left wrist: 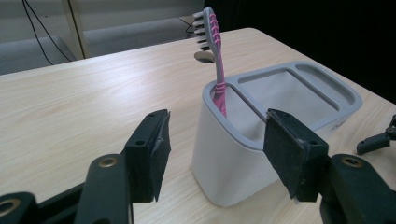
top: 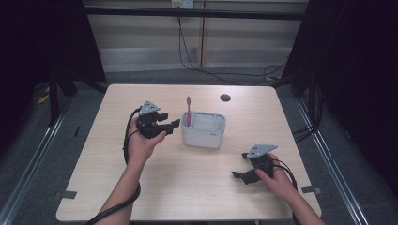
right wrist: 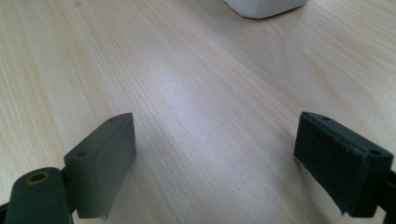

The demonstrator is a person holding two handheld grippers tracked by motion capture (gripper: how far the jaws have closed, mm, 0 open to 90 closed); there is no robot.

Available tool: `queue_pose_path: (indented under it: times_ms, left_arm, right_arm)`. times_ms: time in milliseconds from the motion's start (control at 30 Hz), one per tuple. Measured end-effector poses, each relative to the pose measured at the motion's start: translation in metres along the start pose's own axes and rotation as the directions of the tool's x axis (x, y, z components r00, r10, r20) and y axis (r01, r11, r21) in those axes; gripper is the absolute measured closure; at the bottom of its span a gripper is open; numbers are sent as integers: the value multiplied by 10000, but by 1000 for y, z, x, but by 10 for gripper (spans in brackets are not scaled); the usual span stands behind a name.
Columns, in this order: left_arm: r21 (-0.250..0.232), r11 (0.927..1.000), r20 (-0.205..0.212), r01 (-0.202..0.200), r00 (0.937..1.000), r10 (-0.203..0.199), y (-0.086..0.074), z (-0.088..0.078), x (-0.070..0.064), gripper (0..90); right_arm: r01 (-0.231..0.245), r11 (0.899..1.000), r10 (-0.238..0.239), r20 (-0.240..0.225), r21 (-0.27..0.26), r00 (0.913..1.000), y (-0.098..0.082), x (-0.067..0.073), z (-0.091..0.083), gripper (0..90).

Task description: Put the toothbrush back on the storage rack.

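Toothbrush (left wrist: 218, 70), pink-and-grey, stands bristles-up in the white holder (left wrist: 233, 172). Left hand-held gripper (left wrist: 215, 154) gapes empty beside it; right hand-held gripper (right wrist: 215, 158) spread wide too.

Open table around one obstacle

The white holder (top: 203, 129) with its upright toothbrush (top: 188, 110) stands mid-table (top: 197, 187), just beside the left claw (top: 170, 120); bare wood lies before the right claw (top: 240, 165).

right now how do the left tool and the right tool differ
The left tool is held up beside the white holder with the pink toothbrush; the right tool sits low over bare table, away from the holder. The right tool's jaws stand wider. Both are open, holding nothing.
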State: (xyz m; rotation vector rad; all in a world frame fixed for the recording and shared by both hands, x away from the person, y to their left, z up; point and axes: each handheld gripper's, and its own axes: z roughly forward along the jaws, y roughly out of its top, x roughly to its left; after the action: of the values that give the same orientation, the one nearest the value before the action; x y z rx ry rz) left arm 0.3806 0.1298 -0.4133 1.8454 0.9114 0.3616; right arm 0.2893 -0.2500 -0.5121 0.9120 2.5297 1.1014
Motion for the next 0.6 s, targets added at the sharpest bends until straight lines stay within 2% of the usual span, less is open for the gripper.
queue_pose_path:
  times_ms: [100,233,600]
  left_arm:
    - [106,9998,32,-141,9999,141,-1,-1,1,385]
    - [165,9998,2,-136,9999,136,-4,-3,2,335]
    - [265,9995,158,-189,9997,185,-8,-6,2,280]
  right_arm:
    - [-4,10000,4,0,-1,10000,0,0,0,123]
    - [-2,10000,2,-1,-1,10000,0,0,0,123]
    - [-2,10000,2,-1,2,10000,0,0,0,123]
